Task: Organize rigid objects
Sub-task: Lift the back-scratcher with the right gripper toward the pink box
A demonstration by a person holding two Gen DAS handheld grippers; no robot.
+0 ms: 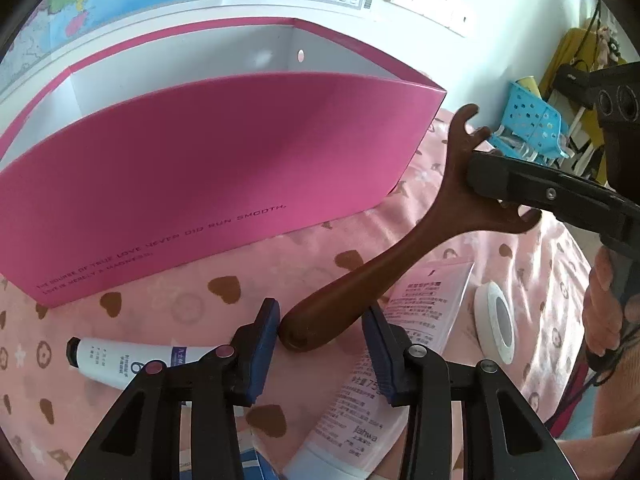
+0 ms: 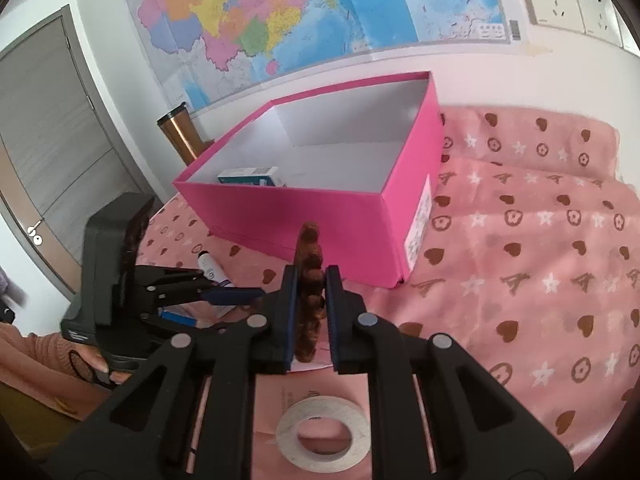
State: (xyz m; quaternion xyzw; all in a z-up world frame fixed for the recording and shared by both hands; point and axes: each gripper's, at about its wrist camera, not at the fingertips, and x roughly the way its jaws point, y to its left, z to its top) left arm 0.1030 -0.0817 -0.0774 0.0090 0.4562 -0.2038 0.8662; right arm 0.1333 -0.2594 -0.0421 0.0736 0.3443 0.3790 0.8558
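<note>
A: Setting: a bed with a pink heart-and-star cover, against a white wall carrying a map and sockets.

B: Nearest items?

A: In the right wrist view, a white tape roll lies flat on a pink tube directly below the right gripper. Its fingers are closed tight on the toothed head of the brown wooden comb, which stands on edge between the pads. The comb is raised off the cover at the head end, in front of the box.

B: Left gripper?

A: The left gripper hovers with its fingers partly apart, either side of the comb's handle end. They do not appear to press on it. A small white tube lies just beside its left finger.

B: Procedure for the current step?

A: Judged as transfer of the comb into the pink box. Keep the grip firm on the head; the long handle can swing. Lift until the handle clears the near wall, advance over the opening, then lower before release. Keep the left gripper clear of the handle's path.

B: Box contents?

A: One blue-and-white carton at the near-left corner. The remaining white floor that shows is bare. Beyond the box, a copper tumbler stands by the wall.
</note>
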